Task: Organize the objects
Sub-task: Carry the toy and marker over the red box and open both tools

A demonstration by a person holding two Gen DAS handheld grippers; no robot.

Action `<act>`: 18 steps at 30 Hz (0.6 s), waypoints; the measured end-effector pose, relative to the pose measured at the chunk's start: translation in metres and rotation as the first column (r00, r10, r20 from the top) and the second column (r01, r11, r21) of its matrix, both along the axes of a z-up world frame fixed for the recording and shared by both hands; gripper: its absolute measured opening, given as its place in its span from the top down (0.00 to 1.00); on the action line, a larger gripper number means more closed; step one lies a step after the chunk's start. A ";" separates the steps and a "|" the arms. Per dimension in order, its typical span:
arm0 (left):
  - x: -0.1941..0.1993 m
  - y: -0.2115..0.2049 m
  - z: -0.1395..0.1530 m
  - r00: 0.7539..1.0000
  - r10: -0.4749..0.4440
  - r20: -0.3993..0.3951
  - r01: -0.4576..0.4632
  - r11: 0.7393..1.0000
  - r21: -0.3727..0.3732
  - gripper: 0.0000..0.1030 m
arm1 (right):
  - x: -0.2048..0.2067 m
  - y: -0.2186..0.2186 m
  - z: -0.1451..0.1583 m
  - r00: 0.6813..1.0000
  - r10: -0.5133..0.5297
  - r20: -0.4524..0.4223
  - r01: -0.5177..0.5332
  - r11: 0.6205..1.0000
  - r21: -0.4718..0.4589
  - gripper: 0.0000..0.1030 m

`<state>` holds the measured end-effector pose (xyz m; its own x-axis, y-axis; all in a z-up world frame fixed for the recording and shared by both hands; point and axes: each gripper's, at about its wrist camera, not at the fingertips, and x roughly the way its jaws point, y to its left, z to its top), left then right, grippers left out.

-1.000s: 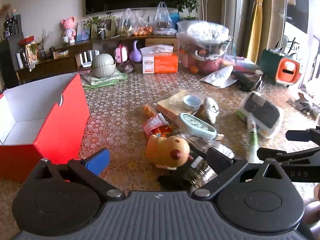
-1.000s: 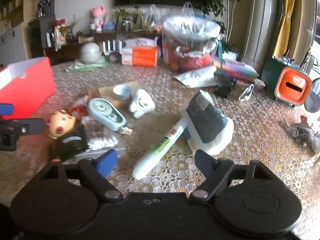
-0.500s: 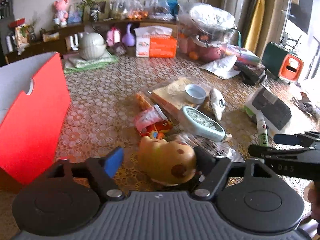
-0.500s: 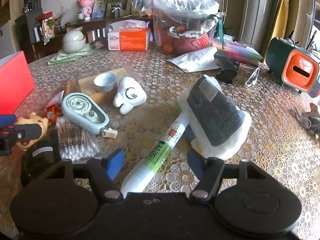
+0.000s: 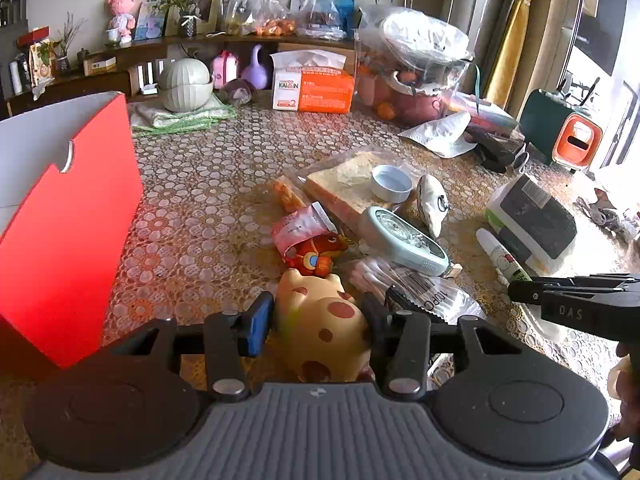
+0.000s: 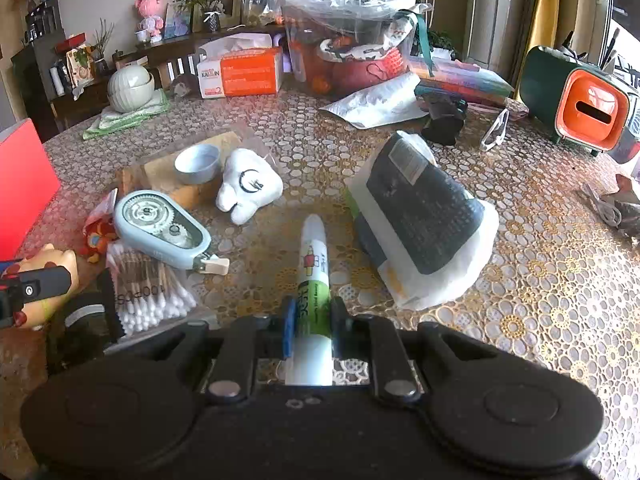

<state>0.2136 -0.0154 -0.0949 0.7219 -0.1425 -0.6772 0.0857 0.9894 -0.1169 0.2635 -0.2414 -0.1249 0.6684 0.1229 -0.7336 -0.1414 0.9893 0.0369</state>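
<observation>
Clutter is covering most of the lace-patterned table (image 6: pixel 540 280); sorting is looking barely begun, nothing visibly inside the red box (image 5: pixel 68 216), though its inside is mostly hidden from here. Left gripper (image 5: pixel 318 322) is closing on the spotted cream toy figure (image 5: pixel 320 320), blue pad and black pad sitting against either flank, toy apparently resting on the table just in front of the box. Right gripper (image 6: pixel 311 326) is clamping the white-and-green glue stick (image 6: pixel 314 280), which is pointing straight ahead between its fingers, tip toward the tooth-shaped white toy (image 6: pixel 248 186). Waiting to be sorted: correction tape dispenser (image 6: pixel 160 226), cotton swab packet (image 6: pixel 148 292), small blue-grey bowl (image 6: pixel 198 163) on wrapped bread, red cartoon sachet (image 5: pixel 308 240), dark pack on white wrapping (image 6: pixel 424 220). Both picks are probably heading to the box, sitting well left of the pile. Lift not yet showing on either item.
</observation>
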 end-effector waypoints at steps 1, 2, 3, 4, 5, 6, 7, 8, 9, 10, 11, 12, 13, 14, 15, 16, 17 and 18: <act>-0.002 0.001 0.002 1.000 -0.001 0.003 0.001 1.000 -0.006 0.55 | -0.002 0.000 0.002 1.000 0.001 0.004 -0.001 1.000 0.000 0.83; -0.005 0.002 0.004 1.000 -0.002 0.006 0.002 1.000 -0.011 0.55 | -0.005 0.000 0.005 1.000 0.004 0.007 -0.004 1.000 -0.001 0.83; -0.007 0.004 0.006 1.000 0.001 0.010 -0.001 1.000 -0.015 0.56 | -0.007 0.000 0.007 1.000 0.003 0.010 -0.003 1.000 0.000 0.83; -0.011 0.005 0.008 1.000 0.003 0.017 -0.003 1.000 -0.018 0.56 | -0.009 0.000 0.010 1.000 0.003 0.013 -0.003 1.000 0.005 0.83; -0.014 0.006 0.011 1.000 0.001 0.023 -0.001 1.000 -0.023 0.56 | -0.012 -0.001 0.014 1.000 0.004 0.018 -0.005 1.000 0.012 0.83; -0.017 0.008 0.014 1.000 -0.001 0.027 0.002 1.000 -0.027 0.56 | -0.016 0.000 0.019 1.000 0.006 0.024 -0.007 1.000 0.018 0.83; -0.021 0.010 0.017 0.999 -0.003 0.033 0.004 1.000 -0.029 0.56 | -0.019 -0.001 0.023 1.000 0.009 0.030 -0.010 1.000 0.024 0.83; -0.024 0.011 0.019 0.999 -0.003 0.037 0.004 1.000 -0.030 0.56 | -0.023 0.000 0.028 0.999 0.014 0.037 -0.016 0.999 0.030 0.83; -0.027 0.012 0.022 0.999 -0.004 0.040 0.005 0.999 -0.033 0.56 | -0.028 0.000 0.034 0.999 0.022 0.044 -0.024 0.999 0.039 0.83; -0.031 0.013 0.026 0.999 -0.005 0.042 0.007 0.999 -0.038 0.56 | -0.032 0.001 0.039 0.998 0.029 0.049 -0.032 0.998 0.046 0.83; -0.035 0.015 0.029 0.999 -0.006 0.045 0.008 0.999 -0.041 0.56 | -0.037 0.002 0.046 0.998 0.040 0.056 -0.043 0.998 0.053 0.83; -0.038 0.016 0.033 0.999 -0.007 0.049 0.009 0.999 -0.042 0.56 | -0.040 0.003 0.052 0.997 0.052 0.063 -0.055 0.997 0.056 0.83; -0.043 0.017 0.038 0.998 -0.010 0.056 0.012 0.999 -0.043 0.56 | -0.045 0.005 0.059 0.995 0.066 0.071 -0.070 0.996 0.058 0.83; -0.047 0.019 0.041 0.998 -0.012 0.061 0.015 0.999 -0.046 0.56 | -0.049 0.008 0.066 0.993 0.083 0.079 -0.088 0.994 0.061 0.83; -0.051 0.021 0.045 0.998 -0.012 0.066 0.016 0.999 -0.051 0.56 | -0.052 0.011 0.072 0.991 0.102 0.084 -0.107 0.992 0.065 0.83; -0.055 0.024 0.051 0.997 -0.008 0.071 0.012 0.998 -0.055 0.56 | -0.056 0.015 0.078 0.989 0.120 0.092 -0.126 0.990 0.063 0.83; -0.058 0.026 0.054 0.997 -0.003 0.074 0.007 0.998 -0.059 0.56 | -0.059 0.020 0.085 0.985 0.140 0.101 -0.146 0.988 0.058 0.83; -0.061 0.030 0.058 0.997 0.003 0.079 0.002 0.998 -0.067 0.56 | -0.061 0.025 0.091 0.982 0.156 0.105 -0.163 0.985 0.057 0.83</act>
